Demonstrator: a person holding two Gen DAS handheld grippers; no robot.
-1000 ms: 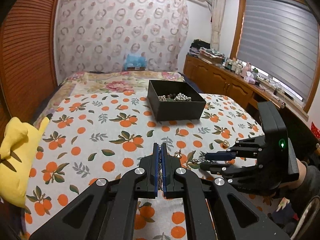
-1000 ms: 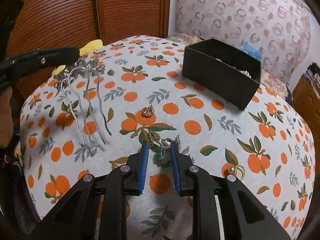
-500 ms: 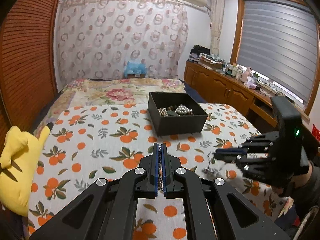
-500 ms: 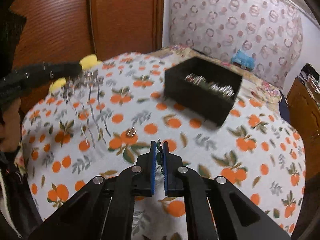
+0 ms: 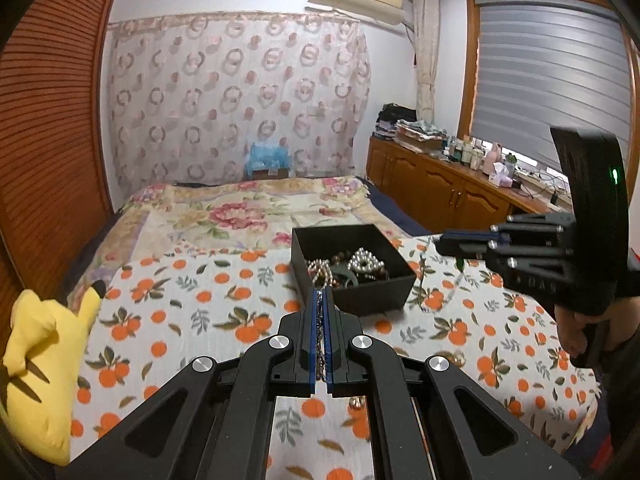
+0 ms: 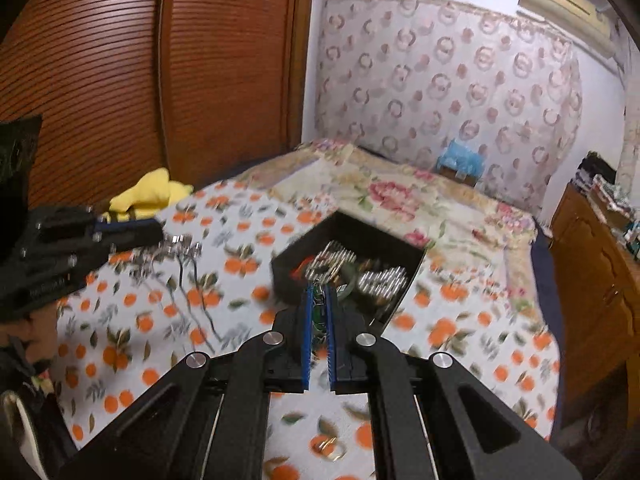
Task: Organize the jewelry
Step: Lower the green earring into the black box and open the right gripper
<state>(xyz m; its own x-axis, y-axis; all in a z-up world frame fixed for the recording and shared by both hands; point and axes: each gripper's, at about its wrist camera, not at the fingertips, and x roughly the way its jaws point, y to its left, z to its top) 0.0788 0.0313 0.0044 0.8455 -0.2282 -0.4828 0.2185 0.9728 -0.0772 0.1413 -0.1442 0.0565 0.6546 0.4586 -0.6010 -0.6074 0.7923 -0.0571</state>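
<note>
- Left gripper (image 5: 320, 300) is pinching a silver hair comb (image 6: 180, 248).
- Right gripper (image 6: 318, 296) is clamping a green earring (image 6: 319, 314) beside the black box (image 5: 372, 300).
- A yellow plush (image 5: 36, 364) is lying at the orange-print cloth's (image 5: 180, 320) edge.

From my seat, the black box (image 5: 352, 276) stands open-topped on the orange-print cloth (image 5: 192, 320), its walls upright and beads heaped inside, so I can enter only from above. Left of it the cloth lies bare up to the yellow plush toy (image 5: 36, 364). A gold ring (image 6: 328, 448) lies on the cloth nearer me, and the wooden cabinet (image 5: 432, 188) walls off the right.
</note>
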